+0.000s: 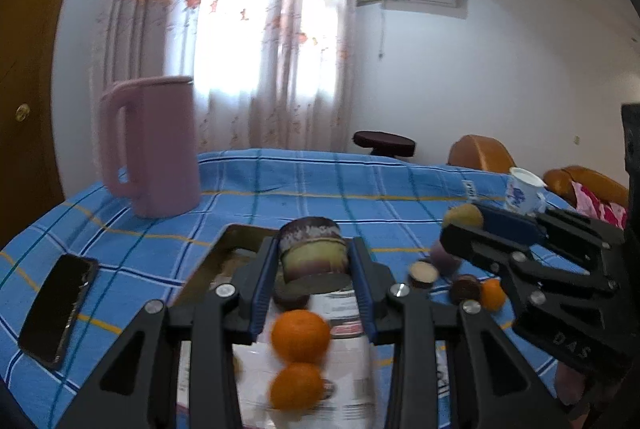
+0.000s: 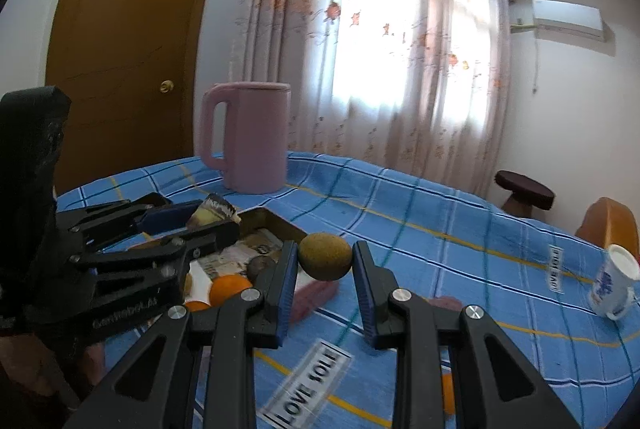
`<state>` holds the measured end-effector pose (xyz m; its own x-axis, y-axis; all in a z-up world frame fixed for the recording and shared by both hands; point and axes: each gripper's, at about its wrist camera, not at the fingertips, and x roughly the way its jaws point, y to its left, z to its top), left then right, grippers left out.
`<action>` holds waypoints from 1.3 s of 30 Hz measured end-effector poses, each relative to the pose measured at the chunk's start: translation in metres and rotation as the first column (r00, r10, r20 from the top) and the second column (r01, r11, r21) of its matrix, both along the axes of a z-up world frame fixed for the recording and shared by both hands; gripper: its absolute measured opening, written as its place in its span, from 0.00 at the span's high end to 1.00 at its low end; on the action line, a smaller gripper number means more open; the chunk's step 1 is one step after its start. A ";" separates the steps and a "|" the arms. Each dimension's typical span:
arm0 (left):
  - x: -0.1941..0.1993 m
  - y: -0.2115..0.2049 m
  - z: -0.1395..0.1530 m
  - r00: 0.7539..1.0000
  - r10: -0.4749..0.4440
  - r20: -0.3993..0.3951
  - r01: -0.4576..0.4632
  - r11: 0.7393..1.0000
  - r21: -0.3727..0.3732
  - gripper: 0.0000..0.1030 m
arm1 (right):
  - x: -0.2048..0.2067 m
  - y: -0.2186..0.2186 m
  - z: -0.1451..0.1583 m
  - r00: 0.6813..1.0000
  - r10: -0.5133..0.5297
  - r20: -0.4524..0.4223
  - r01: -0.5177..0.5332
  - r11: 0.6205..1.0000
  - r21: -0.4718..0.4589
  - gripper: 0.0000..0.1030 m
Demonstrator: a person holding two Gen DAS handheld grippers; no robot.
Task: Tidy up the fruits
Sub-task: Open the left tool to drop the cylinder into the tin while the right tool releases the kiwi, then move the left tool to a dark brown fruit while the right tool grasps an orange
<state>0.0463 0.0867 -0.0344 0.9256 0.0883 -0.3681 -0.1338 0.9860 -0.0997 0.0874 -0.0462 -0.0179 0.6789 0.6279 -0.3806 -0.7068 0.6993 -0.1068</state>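
My left gripper is shut on a short sugarcane piece and holds it above a metal tray lined with printed paper. Two oranges lie in the tray below it. My right gripper is shut on a round brownish-green fruit, held above the blue checked cloth. In the left wrist view the right gripper shows at right, holding that fruit. In the right wrist view the left gripper shows at left over the tray.
A pink jug stands at the table's back left. A black phone lies at the left edge. A white and blue cup stands at the right. More cane pieces and an orange lie right of the tray.
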 end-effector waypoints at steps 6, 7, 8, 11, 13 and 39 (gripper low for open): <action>0.005 0.035 -0.007 0.997 0.040 -0.061 -0.043 0.998 -0.039 0.63 | 0.008 0.035 -0.010 0.994 0.065 -0.082 -0.067 0.998 -0.014 0.71; 0.007 0.040 -0.008 0.997 0.042 -0.072 -0.046 0.998 -0.049 0.63 | 0.008 0.035 -0.010 0.994 0.065 -0.082 -0.067 0.998 -0.014 0.71; 0.008 0.044 -0.010 0.995 0.047 -0.086 -0.052 0.997 -0.054 0.63 | 0.013 0.050 -0.019 0.988 0.082 -0.131 -0.088 0.996 -0.033 0.71; 0.009 0.054 -0.016 0.991 0.064 -0.118 -0.071 0.996 -0.057 0.63 | 0.012 0.063 -0.031 0.980 0.106 -0.171 -0.116 0.992 -0.052 0.71; 0.009 0.059 -0.020 0.989 0.070 -0.132 -0.079 0.995 -0.062 0.63 | 0.008 0.072 -0.039 0.975 0.124 -0.184 -0.140 0.987 -0.074 0.71; 0.027 -0.065 -0.007 0.982 -0.147 -0.115 0.153 0.987 0.041 0.30 | 0.058 -0.100 -0.052 0.937 -0.255 -0.240 0.223 0.963 -0.154 0.47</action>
<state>0.0734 0.0212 -0.0416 0.8833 -0.0276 -0.4680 0.0083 0.9990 -0.0433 0.1455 -0.1462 -0.0698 0.6727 0.3968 -0.6245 -0.5349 0.8440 -0.0400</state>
